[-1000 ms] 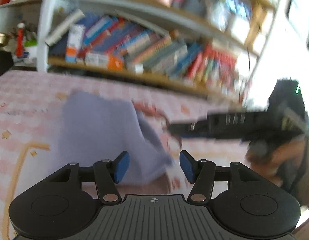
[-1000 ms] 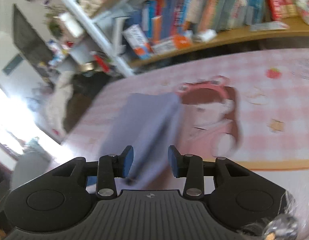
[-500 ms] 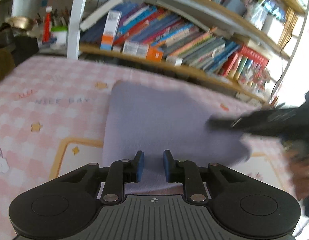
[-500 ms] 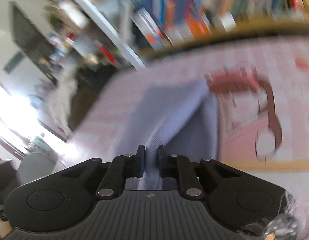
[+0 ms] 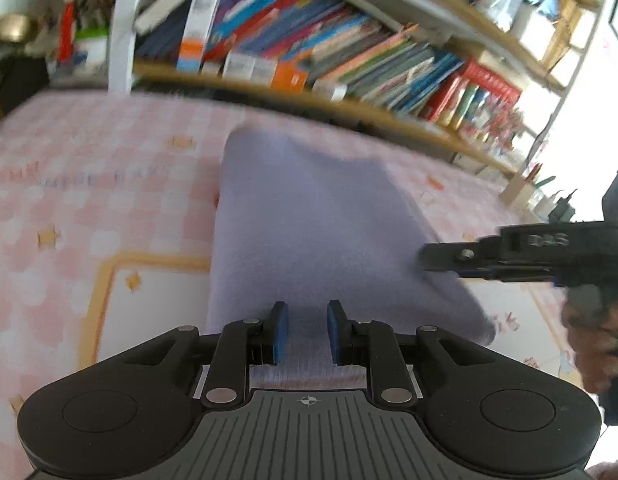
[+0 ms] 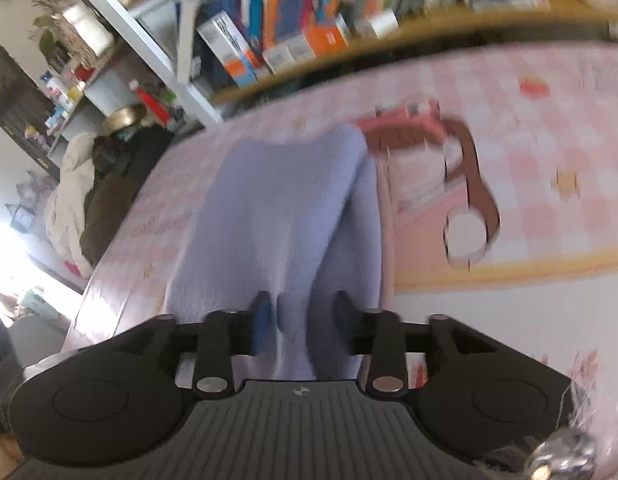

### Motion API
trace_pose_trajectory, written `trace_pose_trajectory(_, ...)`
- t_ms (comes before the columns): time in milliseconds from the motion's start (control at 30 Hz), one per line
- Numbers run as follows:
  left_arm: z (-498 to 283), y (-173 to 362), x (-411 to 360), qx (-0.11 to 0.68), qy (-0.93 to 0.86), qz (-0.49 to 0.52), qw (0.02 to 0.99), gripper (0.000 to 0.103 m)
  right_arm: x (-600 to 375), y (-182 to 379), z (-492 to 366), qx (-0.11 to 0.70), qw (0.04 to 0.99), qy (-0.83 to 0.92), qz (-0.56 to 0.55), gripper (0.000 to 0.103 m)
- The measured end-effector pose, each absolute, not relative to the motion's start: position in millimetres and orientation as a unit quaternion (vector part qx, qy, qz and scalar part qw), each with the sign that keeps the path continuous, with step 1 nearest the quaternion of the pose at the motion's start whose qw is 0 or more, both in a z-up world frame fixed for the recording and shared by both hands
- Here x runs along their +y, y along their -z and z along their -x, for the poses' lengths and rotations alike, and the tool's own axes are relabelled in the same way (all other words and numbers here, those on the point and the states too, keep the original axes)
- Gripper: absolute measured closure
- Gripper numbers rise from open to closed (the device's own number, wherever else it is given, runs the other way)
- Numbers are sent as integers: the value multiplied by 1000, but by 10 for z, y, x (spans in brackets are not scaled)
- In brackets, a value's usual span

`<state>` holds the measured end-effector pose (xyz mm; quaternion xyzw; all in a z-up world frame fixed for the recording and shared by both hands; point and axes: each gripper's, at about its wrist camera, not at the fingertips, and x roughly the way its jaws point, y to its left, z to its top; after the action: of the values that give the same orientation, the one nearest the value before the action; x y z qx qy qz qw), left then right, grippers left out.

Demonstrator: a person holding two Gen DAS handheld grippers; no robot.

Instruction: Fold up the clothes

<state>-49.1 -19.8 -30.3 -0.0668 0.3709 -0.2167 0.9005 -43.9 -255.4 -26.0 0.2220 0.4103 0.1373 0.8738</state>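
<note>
Currently at a mid-fold stage. Shows the lavender garment (image 5: pixel 309 220) as a compact, roughly rectangular pad with doubled layers along its right side, lying flat on the pink checked table cover (image 5: pixel 89 160) in front of the bookshelf (image 5: pixel 309 60); judged as at least one fold done. Places the left gripper (image 5: pixel 307 332) at the near edge of the garment, jaws narrowly apart with cloth visible in the gap; impossible to tell whether the pads nip that edge or merely sit over it. Places the right gripper (image 6: pixel 301 312) at the near right corner, jaws opening, with a raised ridge of cloth standing between them and no firm pinch evident. Reads as a release after laying a layer down. Leaves, by judgement: flatten the ridge at the right corner, square the edges, and possibly fold once more for a smaller bundle. Offers no view of further clothes; impossible to tell whether more items wait.
</note>
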Motion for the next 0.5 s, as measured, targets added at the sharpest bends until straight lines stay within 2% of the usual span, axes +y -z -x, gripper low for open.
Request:
trace_pose_trajectory(100, 420, 176, -192, 347, 223, 68, 909, 82, -2530, 249, 312, 405, 880, -127, -213, 67)
trace_pose_trajectory(167, 370, 93, -189, 331, 227, 70, 913, 82, -2496, 274, 241, 408, 880, -122, -209, 72)
trace_pose_trajectory(200, 327, 112, -213, 336, 224, 63, 913, 82, -2479, 296, 205, 413, 878, -120, -210, 85)
trace_pose_trajectory(233, 293, 155, -241, 342, 223, 54, 911, 82, -2462, 307, 181, 415, 877, -119, -210, 90)
trace_pose_trajectory(400, 192, 338, -254, 360, 219, 47, 906, 83, -2411, 91, 383, 334, 905, -161, -208, 92)
trace_pose_trajectory(500, 178, 373, -250, 365, 232, 44, 900, 83, -2477, 265, 358, 365, 897, -116, -219, 93)
